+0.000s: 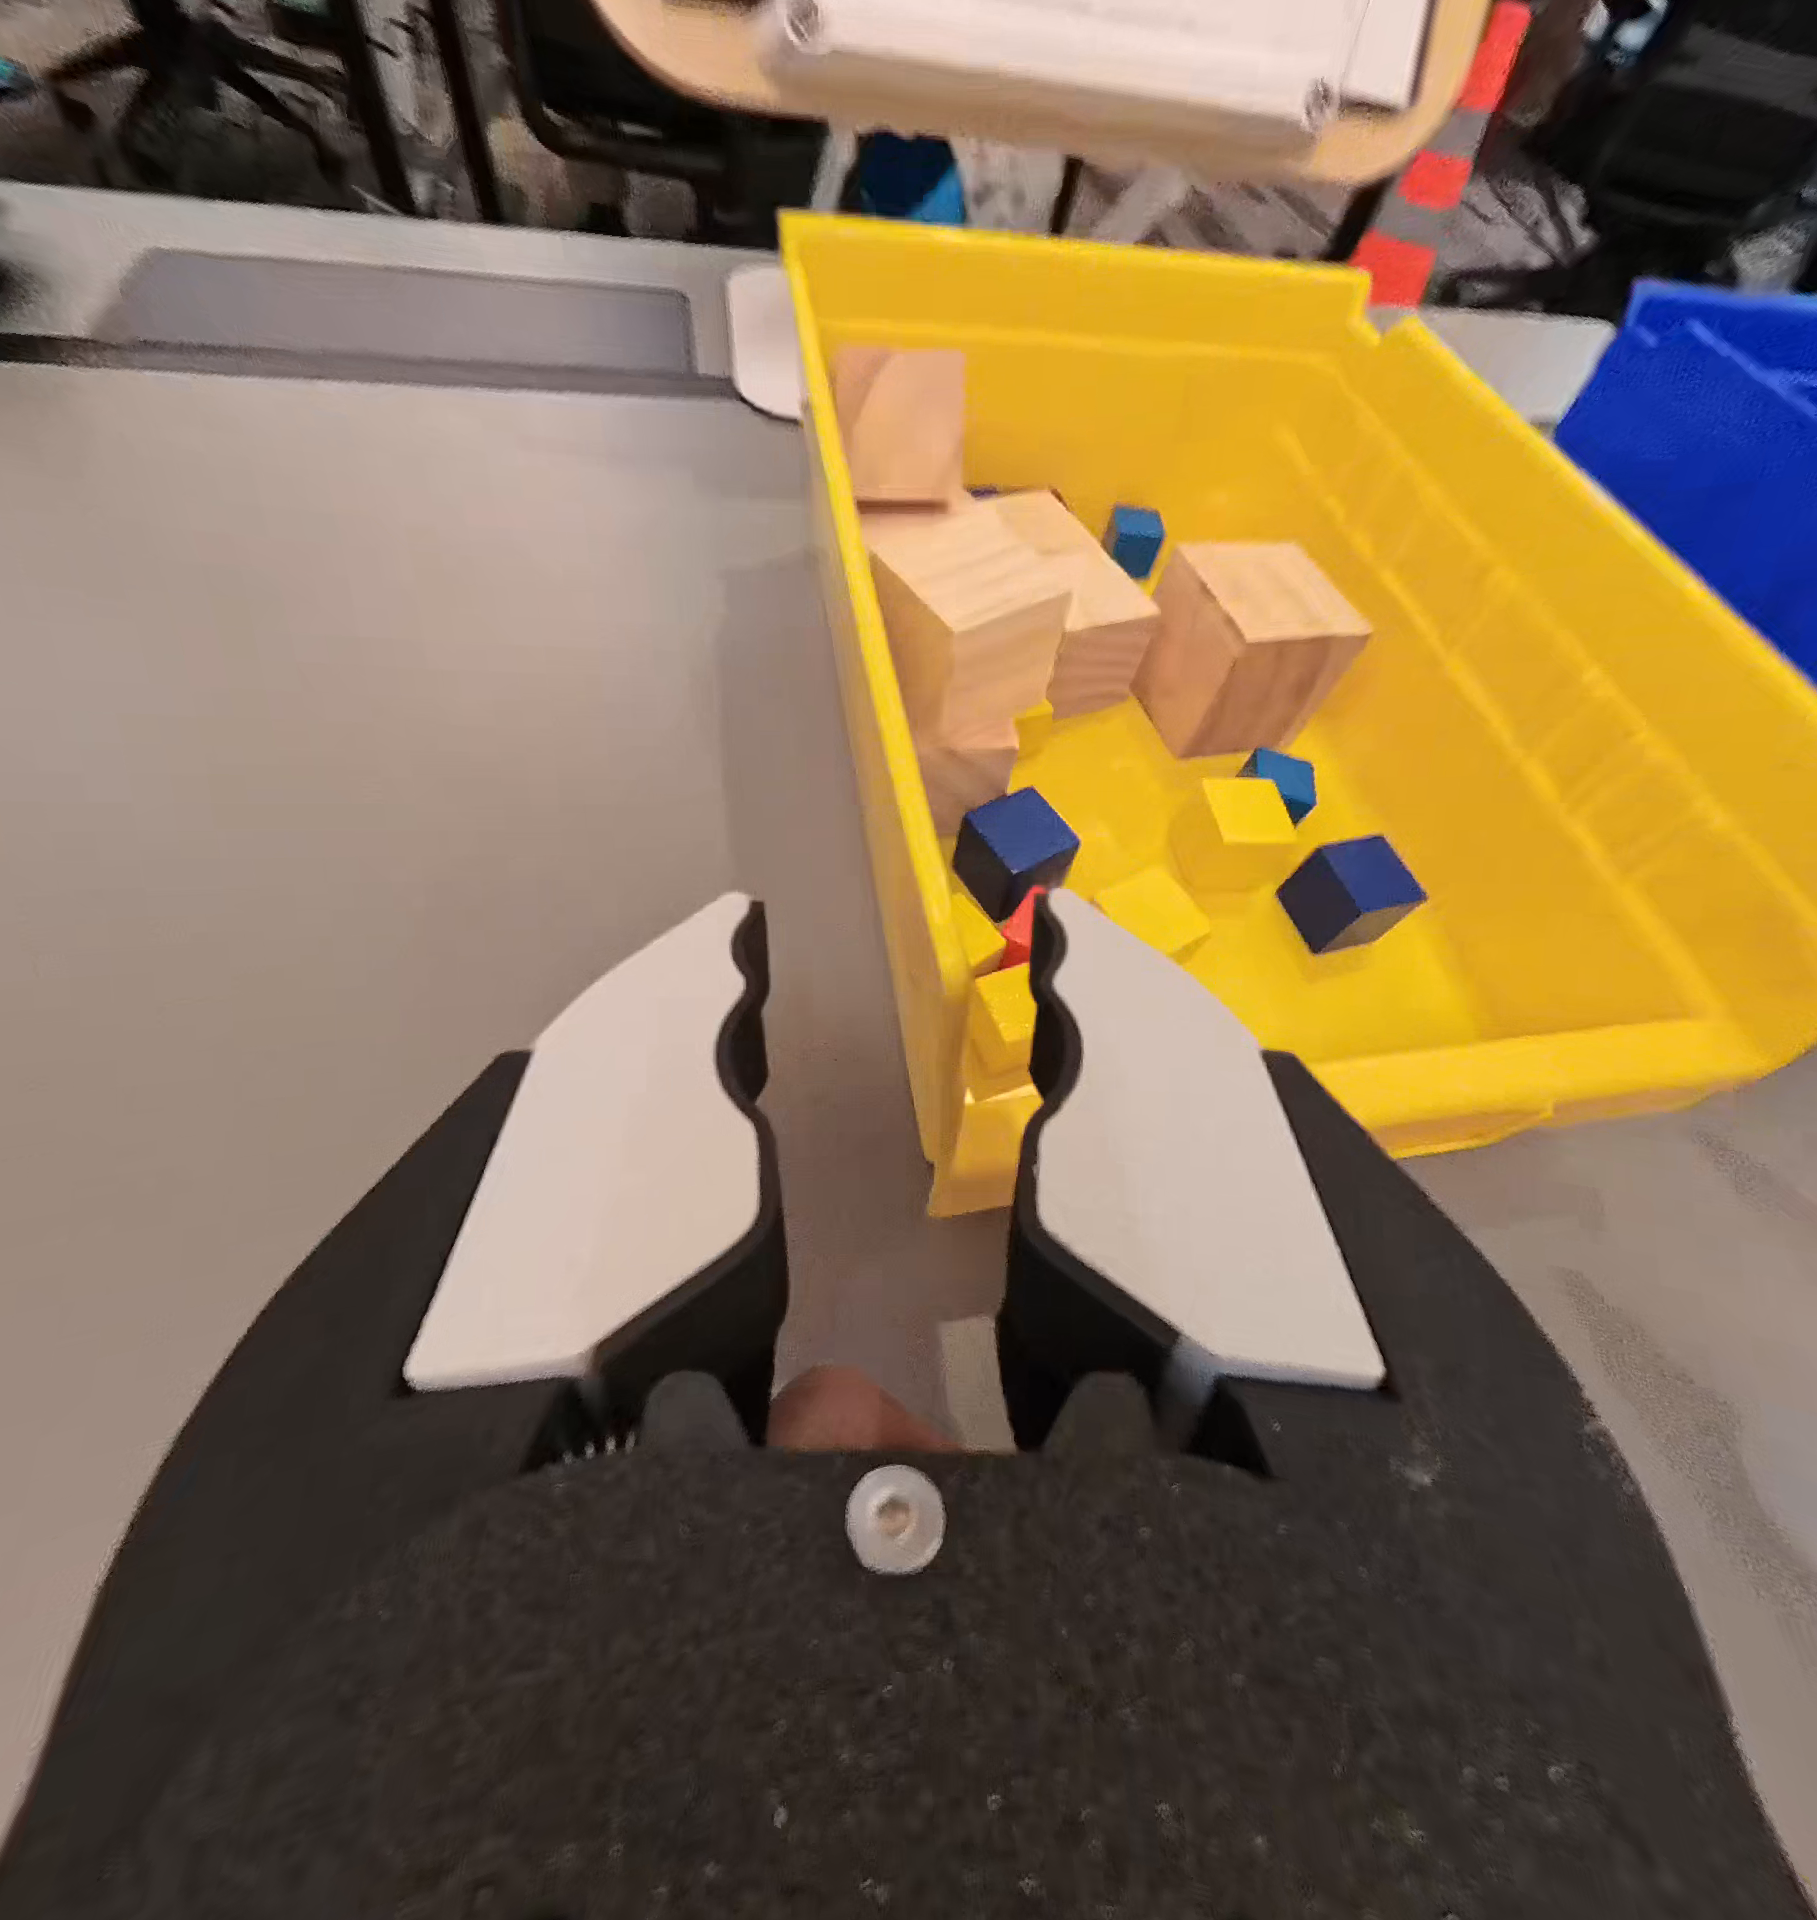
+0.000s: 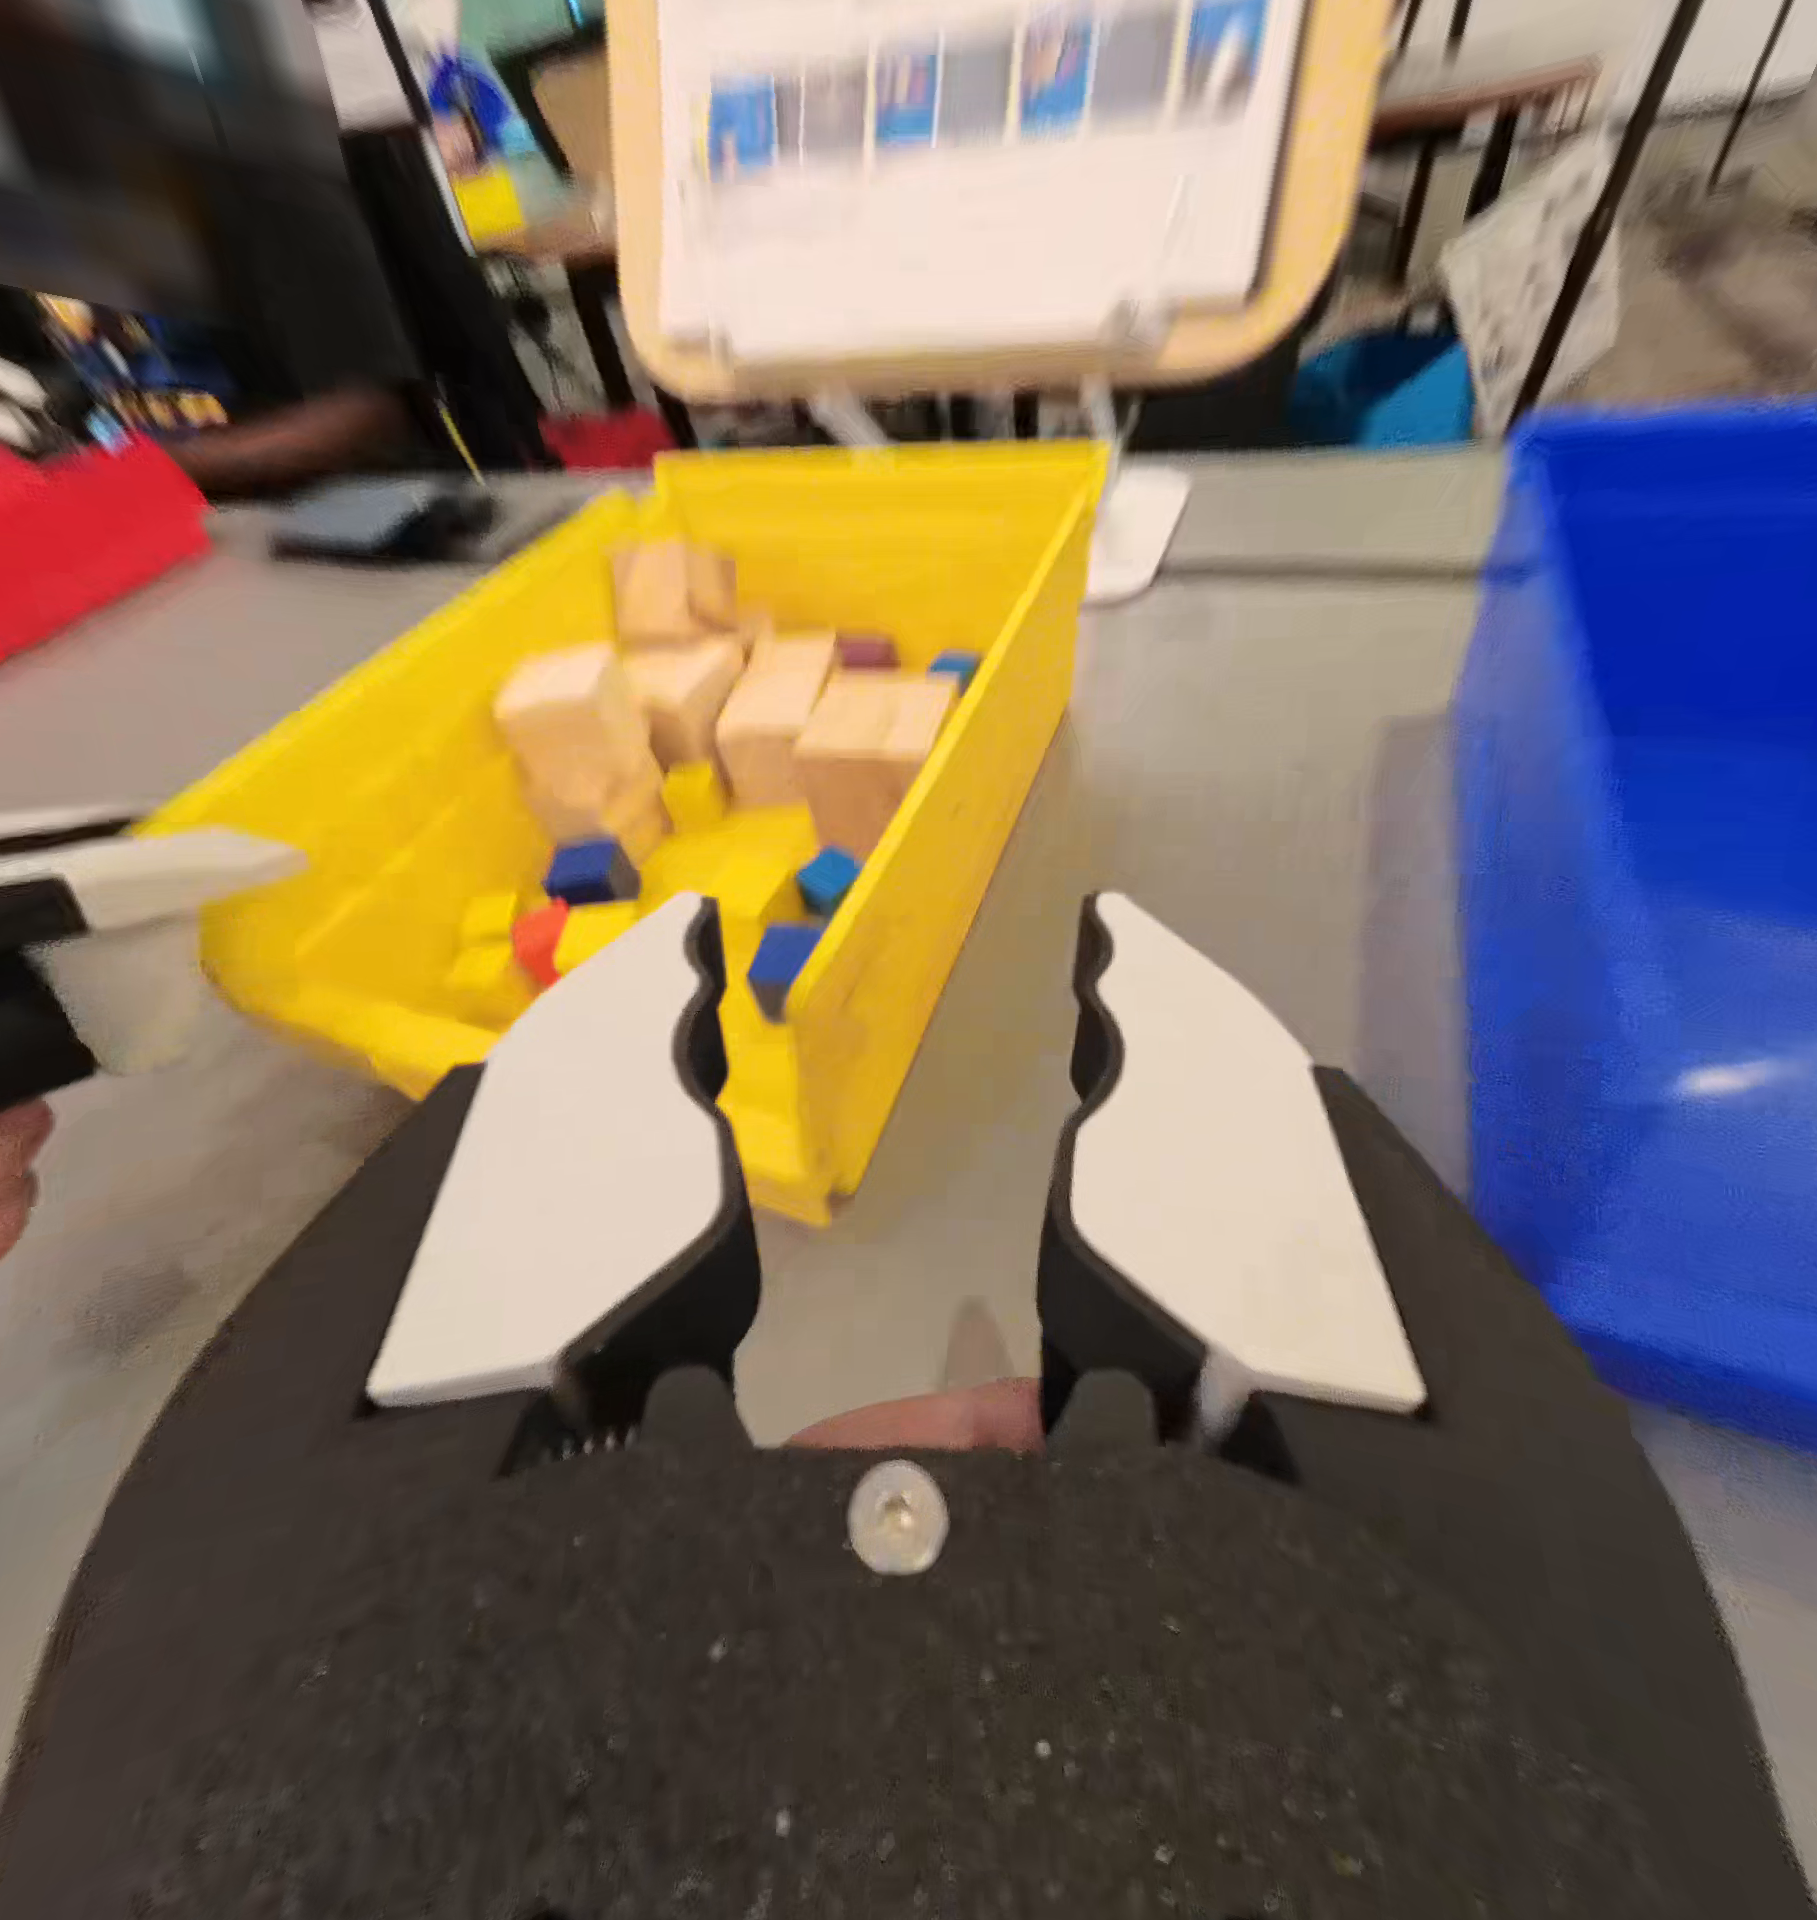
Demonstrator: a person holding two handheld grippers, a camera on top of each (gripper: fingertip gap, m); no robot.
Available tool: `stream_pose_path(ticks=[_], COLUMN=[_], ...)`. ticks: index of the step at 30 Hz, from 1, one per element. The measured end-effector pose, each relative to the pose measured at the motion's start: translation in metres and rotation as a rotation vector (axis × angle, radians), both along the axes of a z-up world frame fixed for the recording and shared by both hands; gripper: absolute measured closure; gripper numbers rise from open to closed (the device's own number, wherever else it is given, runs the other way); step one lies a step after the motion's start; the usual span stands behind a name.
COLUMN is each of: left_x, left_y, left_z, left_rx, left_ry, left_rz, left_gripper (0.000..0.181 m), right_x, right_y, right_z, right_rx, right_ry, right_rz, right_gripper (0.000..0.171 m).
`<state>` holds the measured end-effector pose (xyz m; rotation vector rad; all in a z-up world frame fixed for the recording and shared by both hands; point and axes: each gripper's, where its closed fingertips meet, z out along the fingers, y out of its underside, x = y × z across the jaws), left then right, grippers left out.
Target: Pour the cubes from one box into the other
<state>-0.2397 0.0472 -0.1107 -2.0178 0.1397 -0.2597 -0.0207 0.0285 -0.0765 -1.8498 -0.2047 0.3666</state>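
Grey table (image 1: 364, 727), two boxes, perhaps five wooden cubes (image 1: 1247, 644)

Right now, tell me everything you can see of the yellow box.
The yellow box is an open-topped bin of glossy moulded plastic with ribbed inner walls and a lower front lip. It rests on the grey table, apparently flat, holding large plain wooden cubes and small blue, yellow and red ones. The left gripper is open, straddling its near side wall, one finger inside. The right gripper is open at the opposite wall. The blue box stands apart, beside it.
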Motion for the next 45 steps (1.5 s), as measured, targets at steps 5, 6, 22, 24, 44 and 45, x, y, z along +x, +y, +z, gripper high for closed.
stream_pose_path(ticks=[5,6,22,24,44,45], left_x=[0.025,0.024,-0.145,-0.185,-0.271,-0.267], left_y=[0.012,0.015,0.02,0.02,0.001,-0.005], left_z=[-0.026,-0.026,0.029,0.033,0.05,0.063], left_rx=[-0.101,-0.106,0.014,0.041,0.136,0.175], left_ry=[-0.019,-0.033,0.119,0.133,-0.071,-0.096], left_rz=[-0.136,-0.115,0.155,0.14,0.24,0.223], left_gripper=[0.14,0.142,0.18,0.179,0.159,0.159], right_x=[-0.021,-0.032,-0.172,-0.212,-0.25,-0.229], right_y=[0.021,0.022,0.038,0.041,0.004,-0.002], right_z=[-0.055,-0.059,-0.007,-0.01,-0.012,-0.004], right_rx=[-0.149,-0.171,-0.047,-0.052,-0.112,-0.088], right_ry=[-0.123,-0.091,-0.155,-0.164,-0.107,-0.108], right_rz=[-0.153,-0.111,-0.196,-0.151,0.294,0.322], right_gripper=[0.131,0.145,0.168,0.168,0.144,0.144])
